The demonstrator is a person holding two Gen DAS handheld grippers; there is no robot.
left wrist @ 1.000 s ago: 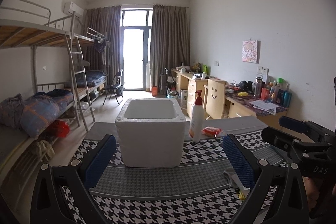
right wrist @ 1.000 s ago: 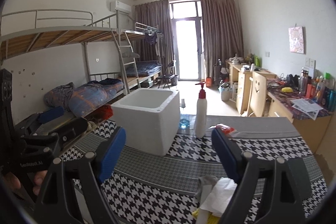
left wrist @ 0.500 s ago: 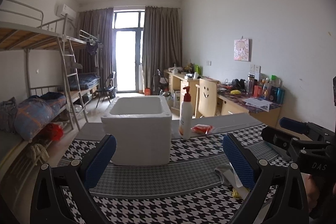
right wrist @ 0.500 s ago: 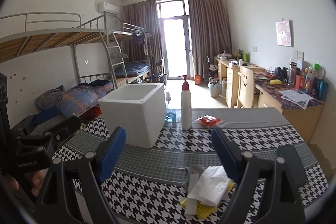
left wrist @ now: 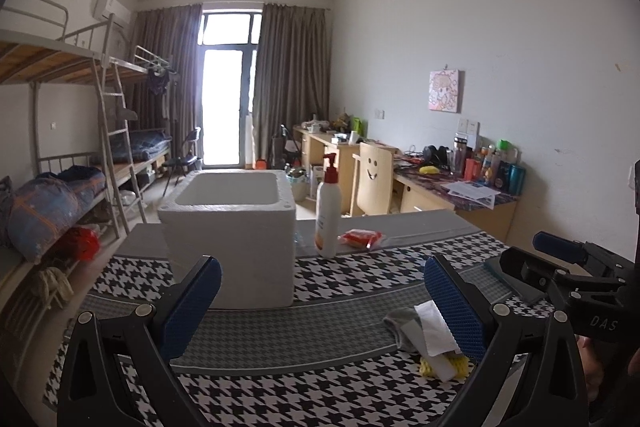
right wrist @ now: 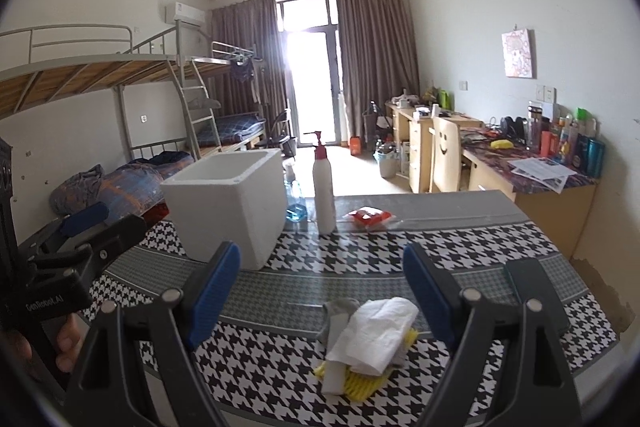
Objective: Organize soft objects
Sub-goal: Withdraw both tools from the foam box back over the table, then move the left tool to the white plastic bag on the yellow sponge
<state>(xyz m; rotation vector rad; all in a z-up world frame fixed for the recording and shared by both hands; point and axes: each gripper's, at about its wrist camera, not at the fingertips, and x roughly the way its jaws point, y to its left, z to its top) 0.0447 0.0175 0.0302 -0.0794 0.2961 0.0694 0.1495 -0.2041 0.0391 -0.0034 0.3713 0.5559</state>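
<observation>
**tidybot_fan:** Right wrist view has the pile dead centre: white cloth on top, grey sock under it, something yellow and knitted at the bottom. It sits on the checked table, near edge, between the right gripper fingers but lower down, nothing touching. Jaws wide apart, empty. Why stacked like that?

**umi_nerd:** My guess is it's just a heap waiting to be sorted. Soft stuff slumps, so the layers overlap and only the cloth is easy to pinch first.

**tidybot_fan:** And the foam box?

**umi_nerd:** Open top, standing back left of the pile, well apart from it. Looks like the drop-off, which would explain why it's lidless and in reach. Can't see if anything's inside.

**tidybot_fan:** Left gripper?

**umi_nerd:** Also spread wide and holding nothing. From its camera the box is straight ahead, the pile by its right finger. So probably right hand picks, left hovers.

**tidybot_fan:** Bottle and red packet?

**umi_nerd:** Far side, beside the box. Not soft, probably just left alone.
</observation>
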